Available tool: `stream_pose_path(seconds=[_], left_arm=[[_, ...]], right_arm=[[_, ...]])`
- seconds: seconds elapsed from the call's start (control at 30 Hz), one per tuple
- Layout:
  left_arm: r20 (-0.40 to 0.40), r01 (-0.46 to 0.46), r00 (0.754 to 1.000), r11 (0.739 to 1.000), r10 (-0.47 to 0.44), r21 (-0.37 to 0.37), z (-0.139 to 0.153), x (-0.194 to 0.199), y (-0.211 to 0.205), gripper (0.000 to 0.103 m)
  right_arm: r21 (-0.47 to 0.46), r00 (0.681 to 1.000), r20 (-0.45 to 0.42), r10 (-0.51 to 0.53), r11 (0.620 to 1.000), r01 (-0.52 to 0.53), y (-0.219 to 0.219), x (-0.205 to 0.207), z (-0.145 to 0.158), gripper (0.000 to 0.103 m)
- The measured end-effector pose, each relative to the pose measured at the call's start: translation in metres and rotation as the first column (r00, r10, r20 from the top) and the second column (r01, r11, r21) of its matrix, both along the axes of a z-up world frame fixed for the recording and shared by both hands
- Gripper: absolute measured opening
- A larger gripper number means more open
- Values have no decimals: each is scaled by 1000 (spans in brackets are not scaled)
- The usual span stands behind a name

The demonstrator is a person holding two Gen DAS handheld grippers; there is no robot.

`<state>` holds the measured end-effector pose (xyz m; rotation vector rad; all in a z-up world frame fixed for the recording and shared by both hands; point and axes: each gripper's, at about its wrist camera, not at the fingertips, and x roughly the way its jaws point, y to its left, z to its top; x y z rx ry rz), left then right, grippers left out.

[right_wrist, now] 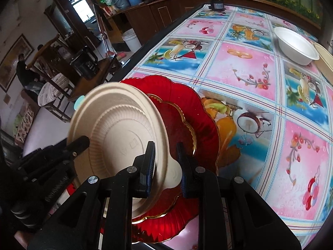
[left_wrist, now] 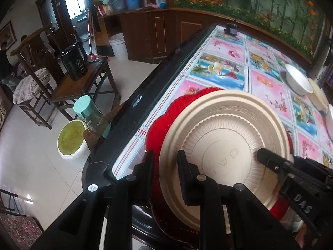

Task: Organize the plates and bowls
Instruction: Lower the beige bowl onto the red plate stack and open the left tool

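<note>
A beige paper plate (left_wrist: 226, 143) is held tilted, underside up, over a red glass plate (left_wrist: 164, 123) at the table's near-left corner. My left gripper (left_wrist: 166, 162) straddles its left rim with jaws apart; one finger (left_wrist: 185, 173) lies on the underside. My right gripper (right_wrist: 166, 162) holds the beige plate (right_wrist: 116, 129) by its rim tab, jaws close on either side, above the red plate (right_wrist: 187, 112). The left gripper's finger (right_wrist: 77, 145) touches the plate's far side in the right wrist view. A white bowl (right_wrist: 295, 45) stands at the far right.
The table (right_wrist: 245, 70) has a pink and blue fruit-pattern cloth and a black edge (left_wrist: 149, 87). A beige dish (right_wrist: 324, 58) lies beside the bowl. A small black motor (right_wrist: 216, 5) sits at the far edge. A wooden side table (left_wrist: 83, 81), chairs and buckets stand left.
</note>
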<state>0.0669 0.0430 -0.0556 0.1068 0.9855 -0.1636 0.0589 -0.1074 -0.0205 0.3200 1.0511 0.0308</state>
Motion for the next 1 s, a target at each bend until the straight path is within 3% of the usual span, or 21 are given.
stream_pose_path(seconds=[0.1, 0.23, 0.5, 0.6, 0.63, 0.77, 0.9, 1.0], left_arm=[[16, -8, 1000, 1000, 9, -14, 6, 1, 3, 24], [46, -45, 998, 999, 45, 1, 10, 7, 10, 47], [67, -100, 992, 993, 105, -69, 20, 9, 32, 51], [84, -106, 991, 994, 106, -7, 18, 11, 27, 54], [65, -101, 993, 995, 100, 9, 14, 14, 24, 54], [-41, -68, 997, 996, 65, -65, -3, 20, 20, 54], [-152, 22, 987, 992, -41, -123, -19, 24, 4, 54], [-141, -11, 990, 989, -11, -150, -10, 21, 14, 55]], right_arm=[[21, 1000, 30, -4, 1000, 3, -4, -2, 3, 20], [38, 995, 90, -38, 999, 35, -14, -7, 13, 20], [96, 972, 189, -138, 988, 122, -52, -25, 33, 20], [128, 965, 187, -184, 978, 162, -69, -29, 33, 20], [137, 964, 183, -195, 976, 171, -73, -31, 32, 20], [154, 962, 170, -211, 970, 186, -81, -34, 26, 20], [157, 962, 173, -210, 970, 183, -82, -34, 24, 20], [153, 963, 175, -206, 972, 180, -84, -35, 23, 20]])
